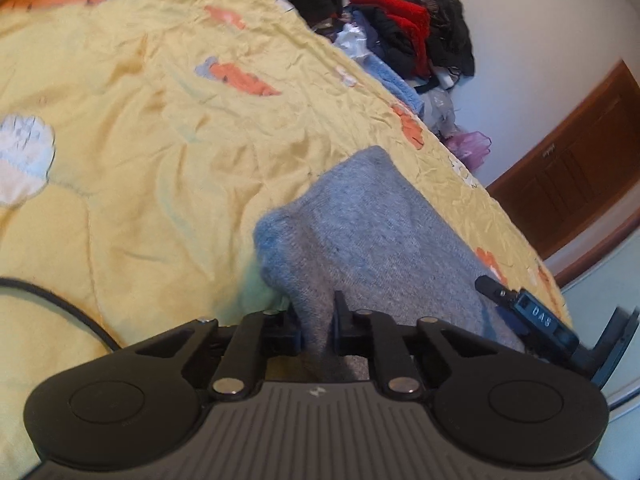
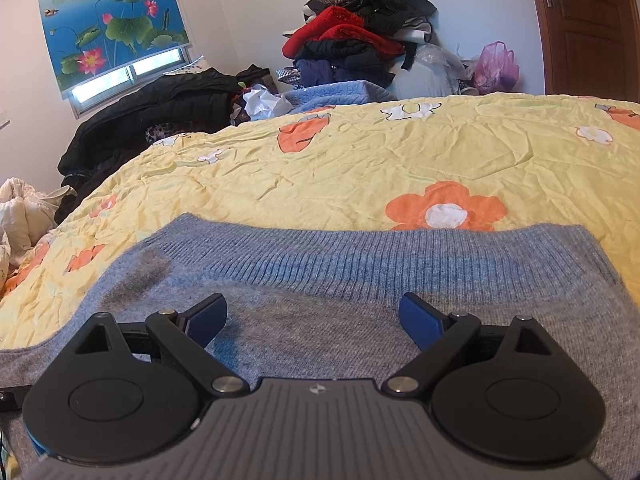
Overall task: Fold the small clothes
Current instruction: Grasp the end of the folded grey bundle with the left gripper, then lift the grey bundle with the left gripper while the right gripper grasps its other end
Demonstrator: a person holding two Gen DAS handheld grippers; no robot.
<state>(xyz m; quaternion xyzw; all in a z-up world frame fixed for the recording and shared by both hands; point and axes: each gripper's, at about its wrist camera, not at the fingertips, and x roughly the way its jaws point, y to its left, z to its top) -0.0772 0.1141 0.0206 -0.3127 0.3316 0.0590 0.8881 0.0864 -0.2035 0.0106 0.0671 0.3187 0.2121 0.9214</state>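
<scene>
Left gripper [image 1: 316, 320] clamps a bunched fold of the grey-blue knit sweater [image 2: 360, 280] spread on the yellow floral bedspread [image 2: 360, 160], right gripper [image 2: 314, 320] hovers wide open over its ribbed hem, so the fold is starting and likely needs the pinched edge carried across.
</scene>
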